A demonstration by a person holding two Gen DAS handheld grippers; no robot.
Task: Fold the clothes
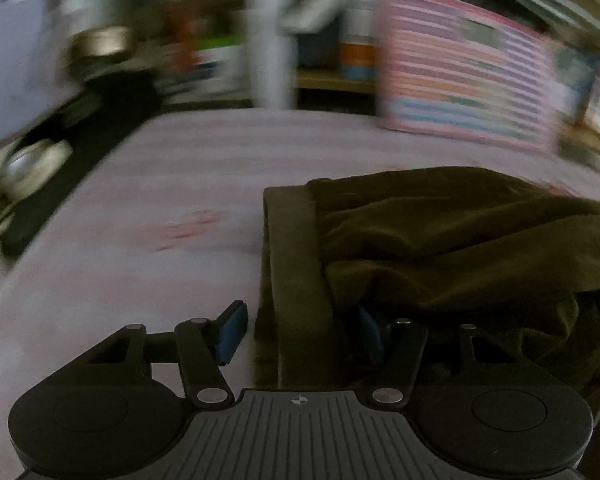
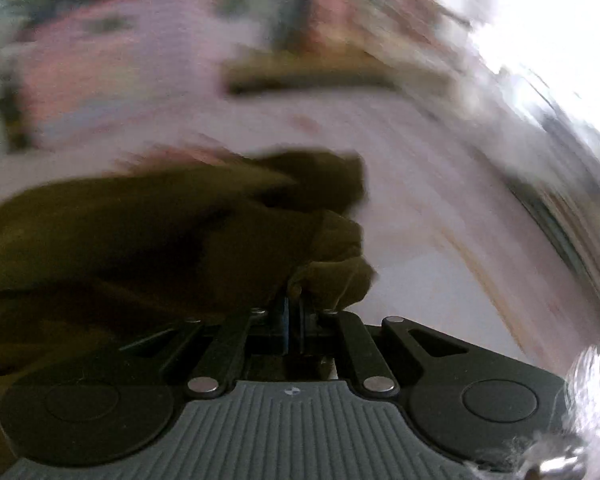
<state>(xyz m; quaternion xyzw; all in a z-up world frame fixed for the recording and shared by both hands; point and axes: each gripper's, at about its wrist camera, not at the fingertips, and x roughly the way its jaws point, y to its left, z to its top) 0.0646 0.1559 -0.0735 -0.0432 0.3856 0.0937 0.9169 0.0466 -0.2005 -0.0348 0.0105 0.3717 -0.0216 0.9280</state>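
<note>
A dark olive garment (image 1: 440, 240) lies bunched on a pale pink cloth-covered surface (image 1: 160, 184). My left gripper (image 1: 300, 328) is open; its jaws straddle the garment's flat hemmed edge, the left pad (image 1: 232, 330) on the bare cloth and the right pad partly under a fold. In the right wrist view the same olive garment (image 2: 160, 232) fills the left and centre. My right gripper (image 2: 294, 316) is shut on a bunched corner of it. That view is heavily blurred.
A pink striped bag or box (image 1: 464, 68) stands at the back right of the surface. A grey post (image 1: 270, 32) and cluttered shelves are behind. Metal bowls (image 1: 32, 164) sit off the left edge. Bare pink surface (image 2: 440, 208) lies right of the garment.
</note>
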